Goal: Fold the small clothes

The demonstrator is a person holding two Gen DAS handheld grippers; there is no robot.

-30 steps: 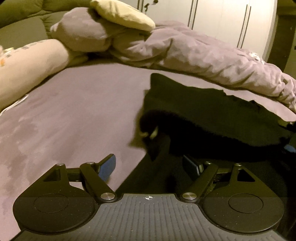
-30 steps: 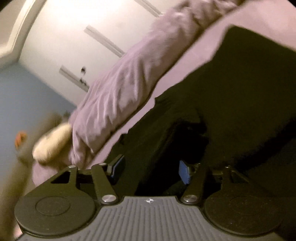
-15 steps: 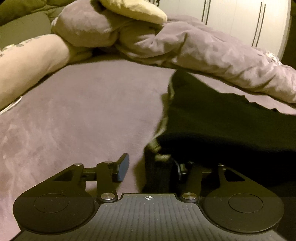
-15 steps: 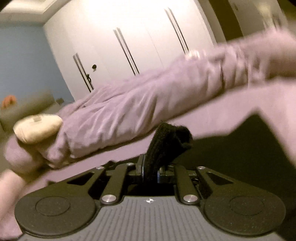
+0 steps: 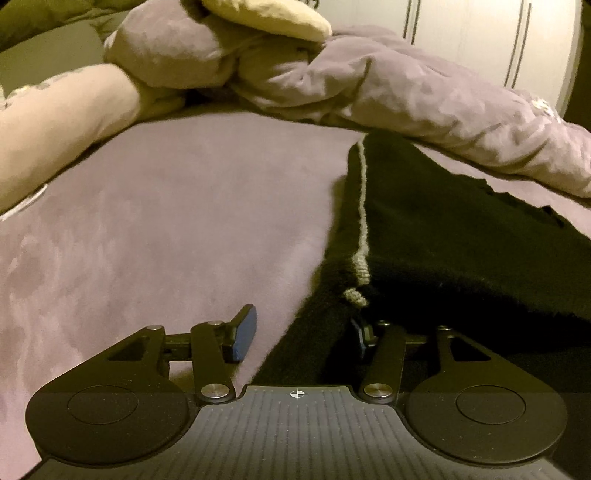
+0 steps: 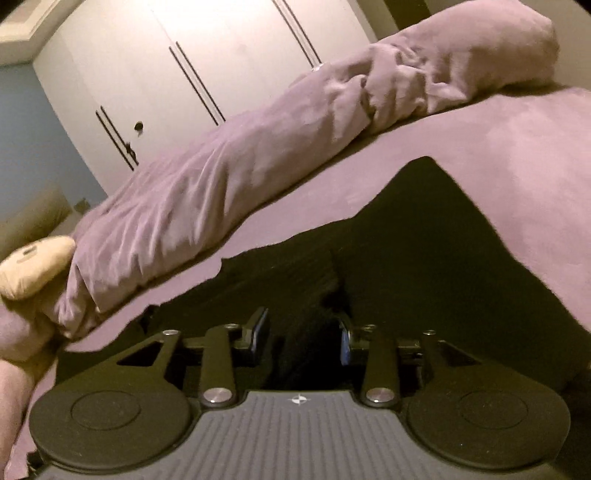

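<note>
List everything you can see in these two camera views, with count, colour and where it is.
garment: one, black with a pale knitted edge stripe, flat on the bed, its near edge between both grippers' pads
bed sheet: one, mauve, under the garment
duvet: one, mauve, bunched along the far side of the bed
cream pillow: one, on top of the bunched bedding
pink pillow: one, pale pink, left edge of the bed
wardrobe: white doors with dark bar handles, behind the bed
wall: blue, left of the wardrobe
left gripper: black with blue pads, jaws apart
right gripper: same build, jaws have just been opening, cloth between them
</note>
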